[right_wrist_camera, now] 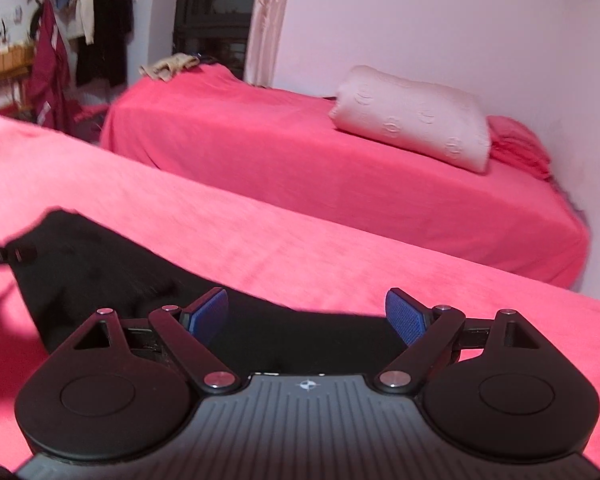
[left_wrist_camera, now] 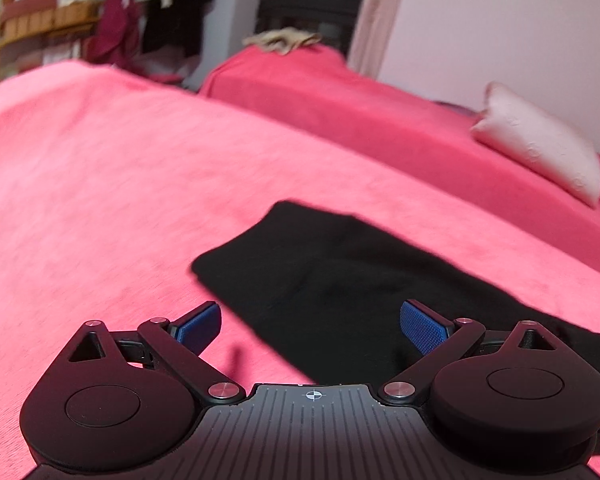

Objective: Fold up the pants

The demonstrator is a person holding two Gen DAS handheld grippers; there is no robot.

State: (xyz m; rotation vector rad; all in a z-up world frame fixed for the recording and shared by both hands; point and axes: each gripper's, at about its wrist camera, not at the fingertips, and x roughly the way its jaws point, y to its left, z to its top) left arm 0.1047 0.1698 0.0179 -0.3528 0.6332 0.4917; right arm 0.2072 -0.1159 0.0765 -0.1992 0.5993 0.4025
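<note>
Pants (left_wrist_camera: 340, 280) are laid flat as one black strip on the near pink bed (left_wrist_camera: 100, 184), directly under both grippers. Left gripper (left_wrist_camera: 311, 322) is held with fingers spread wide, nothing between the pads; same for right gripper (right_wrist_camera: 307, 312), fingers apart, empty, black fabric just below.

Risks, judged:
- Black on black: layer edges are barely readable, so a single layer could be pinched instead of the full stack and the fold skewed.
- Pink cover could be caught with the cloth if the pads are pushed too deep.
- Uneven lift between the two grippers could leave the strip twisted or creased.

Count: one pair of pants, two grippers, two beds (near one, far bed (right_wrist_camera: 300, 168)), one pale pillow (right_wrist_camera: 416, 116), one beige cloth bundle (right_wrist_camera: 168, 66) on the far bed's end. Hanging clothes at the back wall are too blurred to be counted.
</note>
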